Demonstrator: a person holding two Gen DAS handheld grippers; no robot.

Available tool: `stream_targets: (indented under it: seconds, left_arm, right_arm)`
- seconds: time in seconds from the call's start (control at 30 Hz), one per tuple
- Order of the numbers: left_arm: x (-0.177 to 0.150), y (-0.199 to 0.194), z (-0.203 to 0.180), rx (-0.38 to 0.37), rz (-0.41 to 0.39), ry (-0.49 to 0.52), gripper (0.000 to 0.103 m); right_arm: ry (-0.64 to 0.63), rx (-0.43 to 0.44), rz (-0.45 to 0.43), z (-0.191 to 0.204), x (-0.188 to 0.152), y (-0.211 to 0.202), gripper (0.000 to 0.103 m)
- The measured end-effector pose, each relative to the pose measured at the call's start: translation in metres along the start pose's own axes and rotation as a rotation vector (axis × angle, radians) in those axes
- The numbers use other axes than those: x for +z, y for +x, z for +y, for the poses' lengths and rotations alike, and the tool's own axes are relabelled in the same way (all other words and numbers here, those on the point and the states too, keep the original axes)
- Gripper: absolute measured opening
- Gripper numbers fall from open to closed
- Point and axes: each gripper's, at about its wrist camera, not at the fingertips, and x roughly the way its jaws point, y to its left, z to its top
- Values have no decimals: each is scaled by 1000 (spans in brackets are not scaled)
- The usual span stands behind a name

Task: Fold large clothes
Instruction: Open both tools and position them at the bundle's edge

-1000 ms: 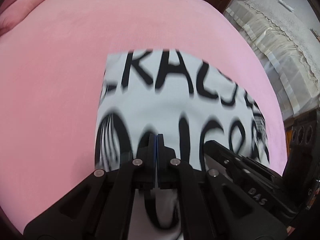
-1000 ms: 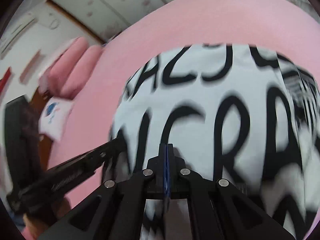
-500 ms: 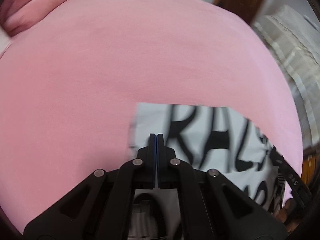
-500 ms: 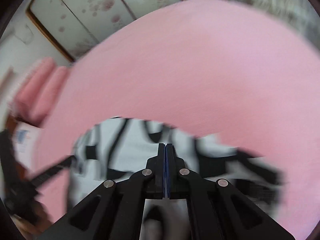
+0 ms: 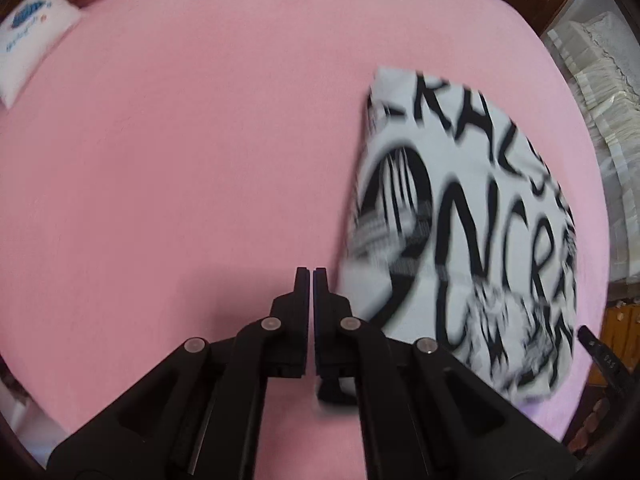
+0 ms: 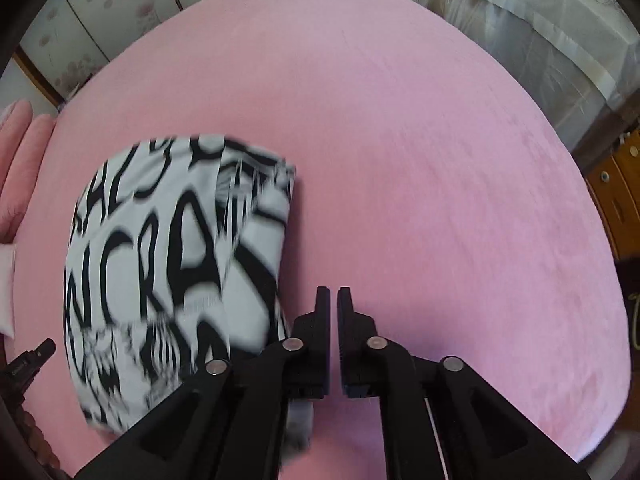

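Spreading across nearly all of both views: pink bed [image 5: 168, 168] [image 6: 420, 152], plush cover smooth and flat.

Lying folded on bed: white shirt [image 5: 472, 216] [image 6: 160, 264] with bold black lettering, a compact rectangle, blurred. Sitting right of left gripper in left wrist view, left of right gripper in right wrist view, so resting between the 2 grippers. Showing 1 stacked fold edge along its right side in right wrist view.

Standing beyond the bed's far right edge: pale draped bedding or curtain [image 6: 532, 28] [image 5: 600, 92], and wooden furniture [image 6: 616, 184] at right.

Lining the far wall: floral sliding panels [image 6: 108, 4].

Resting at bed's upper left: pink pillows [image 6: 16, 148] and a small white pillow [image 5: 32, 36] with a blue print.

Pointing steeply down at bare bed: left gripper [image 5: 311, 276], jaws pressed together, gripping nothing, shirt edge just beside its right finger; touching or not, cannot tell.

Pointing steeply down at bare bed: right gripper [image 6: 333, 296], jaws opening, a narrow gap showing, nothing between them, shirt just beside its left finger.

Peeking in at frame edges: each gripper's black tip in the other's view [image 5: 600, 354] [image 6: 30, 356].
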Motion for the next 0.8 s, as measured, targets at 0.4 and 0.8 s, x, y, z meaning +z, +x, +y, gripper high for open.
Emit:
stream_targets:
  seconds: [0.4,0.8]
  left_arm:
    - [-104,-68,-51,14,50,120,60]
    - [-102,-145,-30,15,11,187,71]
  right_arm:
    - [-137,159,167,36,-92,-54,79]
    - [-111,225,165,47,-79,-102,92]
